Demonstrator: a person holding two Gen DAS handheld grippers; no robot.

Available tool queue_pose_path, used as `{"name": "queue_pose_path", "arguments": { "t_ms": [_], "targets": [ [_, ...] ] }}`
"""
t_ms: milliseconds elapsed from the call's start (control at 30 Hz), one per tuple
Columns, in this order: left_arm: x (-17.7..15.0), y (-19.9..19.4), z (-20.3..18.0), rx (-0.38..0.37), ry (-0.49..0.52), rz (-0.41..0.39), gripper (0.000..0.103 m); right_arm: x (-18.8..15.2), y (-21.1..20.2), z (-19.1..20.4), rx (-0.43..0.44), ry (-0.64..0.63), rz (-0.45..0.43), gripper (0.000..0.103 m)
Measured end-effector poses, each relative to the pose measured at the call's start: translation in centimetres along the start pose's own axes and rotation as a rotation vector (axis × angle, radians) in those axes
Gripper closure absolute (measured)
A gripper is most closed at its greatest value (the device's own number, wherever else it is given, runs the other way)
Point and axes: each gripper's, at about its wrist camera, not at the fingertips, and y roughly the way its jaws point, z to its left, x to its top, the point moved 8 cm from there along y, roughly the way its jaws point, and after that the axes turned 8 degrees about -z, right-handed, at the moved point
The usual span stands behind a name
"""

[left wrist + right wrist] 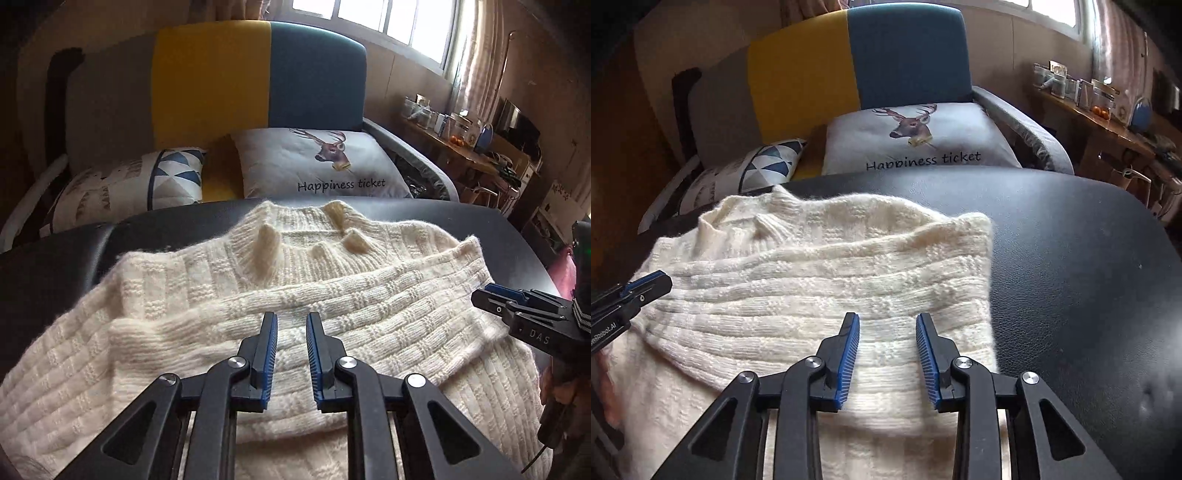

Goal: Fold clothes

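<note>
A cream knitted sweater lies on a black table, collar at the far side, with a sleeve folded across its body. My left gripper is open and empty, hovering just above the middle of the sweater. My right gripper is open and empty, above the sweater near its right edge. The right gripper also shows in the left wrist view at the sweater's right side. The left gripper shows in the right wrist view at the left.
Bare black table lies to the right of the sweater. Behind the table stands a sofa with a deer cushion and a triangle-pattern cushion. A cluttered wooden desk stands at the far right.
</note>
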Motion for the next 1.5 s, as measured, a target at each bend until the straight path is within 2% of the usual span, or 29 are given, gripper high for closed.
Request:
{"name": "queue_pose_path", "arguments": {
  "t_ms": [67,200,367,533,600,633,667,800,900,967,1133,1300,1500],
  "targets": [
    [-0.5,-0.3,1.1,0.005,-0.038,0.012,0.087,0.1,-0.2,2.1,0.030,-0.023,-0.008,0.045],
    [-1.4,-1.0,3.3,0.015,-0.114,0.036,0.087,-0.7,0.8,5.7,0.069,-0.071,0.018,0.044],
    [-2.6,-1.8,6.0,0.027,-0.209,0.066,0.086,-2.2,2.3,6.5,0.030,-0.090,0.062,0.039],
    [-4.7,-7.1,10.0,-0.125,-0.547,0.013,0.086,-2.0,-0.3,7.0,0.074,-0.021,0.049,0.037],
    [-6.7,-10.0,13.6,-0.133,-0.695,-0.023,0.086,-2.4,-1.4,8.3,0.117,0.001,0.041,0.029],
    [-7.9,-11.5,15.5,-0.133,-0.768,-0.042,0.086,-2.9,-1.9,9.1,0.142,0.013,0.040,0.028],
    [-9.0,-12.9,17.5,-0.120,-0.830,-0.061,0.086,-3.5,-2.2,9.9,0.161,0.018,0.044,0.027],
    [-15.0,-19.7,26.3,0.026,-1.013,-0.151,0.085,-6.1,-3.4,13.5,0.227,0.022,0.061,0.027],
    [-19.5,-24.3,32.6,0.144,-1.157,-0.215,0.085,-7.8,-4.1,15.7,0.250,0.003,0.070,0.027],
    [-21.8,-26.3,36.0,0.184,-1.251,-0.252,0.085,-8.6,-4.5,16.8,0.257,-0.017,0.074,0.027],
    [-25.3,-27.7,41.1,0.192,-1.426,-0.298,0.084,-9.6,-4.6,17.7,0.245,-0.047,0.094,0.026],
    [-25.9,-27.0,43.3,0.140,-1.536,-0.360,0.084,-9.9,-5.3,17.5,0.228,-0.050,0.098,0.024],
    [-25.6,-26.3,44.0,0.123,-1.598,-0.382,0.083,-10.4,-5.5,17.0,0.215,-0.033,0.106,0.022]
  ]
}}
